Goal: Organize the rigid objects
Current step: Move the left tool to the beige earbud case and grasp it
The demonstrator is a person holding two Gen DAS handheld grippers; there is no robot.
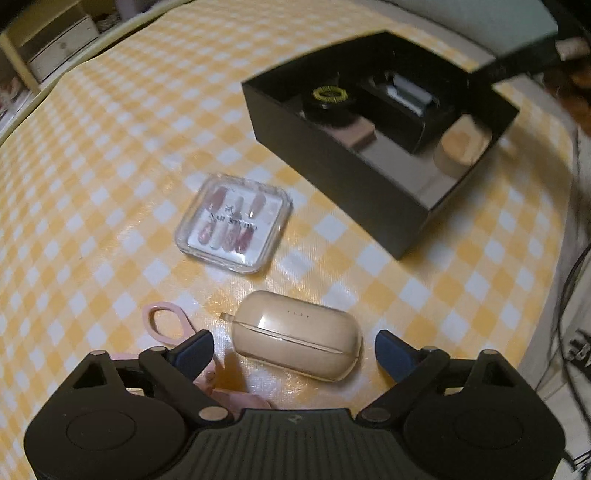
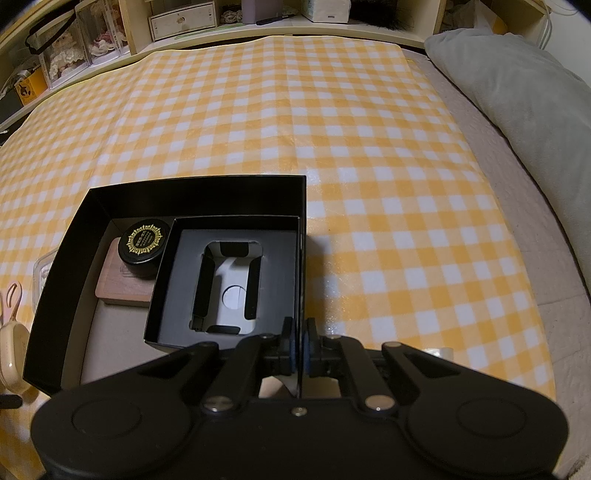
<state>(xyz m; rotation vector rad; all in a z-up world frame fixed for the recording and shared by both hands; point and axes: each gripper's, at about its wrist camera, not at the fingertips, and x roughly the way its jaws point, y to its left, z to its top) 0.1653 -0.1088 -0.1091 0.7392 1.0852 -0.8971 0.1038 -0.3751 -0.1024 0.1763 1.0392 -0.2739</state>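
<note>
Beige earbud case (image 1: 297, 338) lies between the wide-open left tongs (image 1: 294, 350), not yet gripped, likely next for the box (image 1: 413, 221). Nail case (image 1: 233, 228) sits farther off, pink scissors (image 1: 162, 325) left, all on yellow check cloth (image 1: 92, 184).

Right view: right tongs (image 2: 298, 343) clamp shut on the box's right wall, probably steadying it. Jar (image 2: 144, 240) and tray (image 2: 177, 288) inside. Shelves (image 2: 207, 22) far, grey blanket (image 2: 517, 92) right.

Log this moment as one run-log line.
left gripper: open, over beige case | right gripper: shut on black box wall | nail box, scissors: on cloth
</note>
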